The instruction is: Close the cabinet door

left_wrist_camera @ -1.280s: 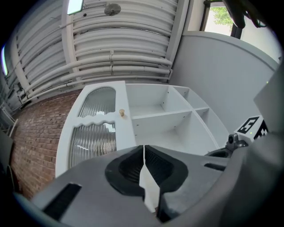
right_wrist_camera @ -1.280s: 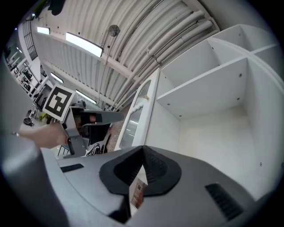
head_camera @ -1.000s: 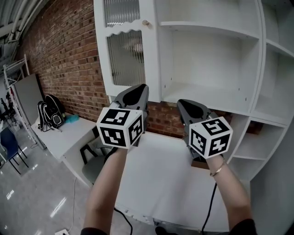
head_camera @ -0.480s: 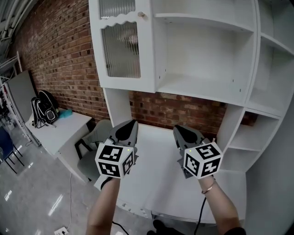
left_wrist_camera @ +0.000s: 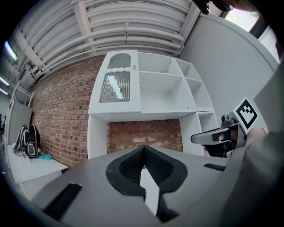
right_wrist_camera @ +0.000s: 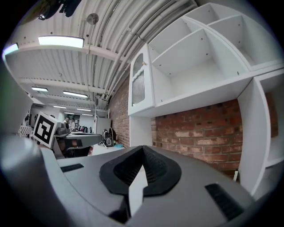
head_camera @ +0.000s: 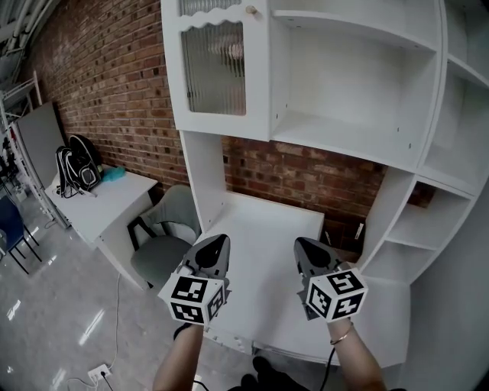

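White ribbed-glass cabinet door [head_camera: 218,69] looks light but fragile: push its frame by the knob [head_camera: 250,10]; left tool [head_camera: 217,243] and right tool [head_camera: 305,246] sit closed, empty.

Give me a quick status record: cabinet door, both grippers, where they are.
door: cabinet door, ribbed glass, looks shut flush with the frame
knob: near door's upper right corner
left gripper: jaws together, holding nothing, above the desk
right gripper: jaws together, holding nothing, beside the left, apart from it
contact: neither gripper touches the door
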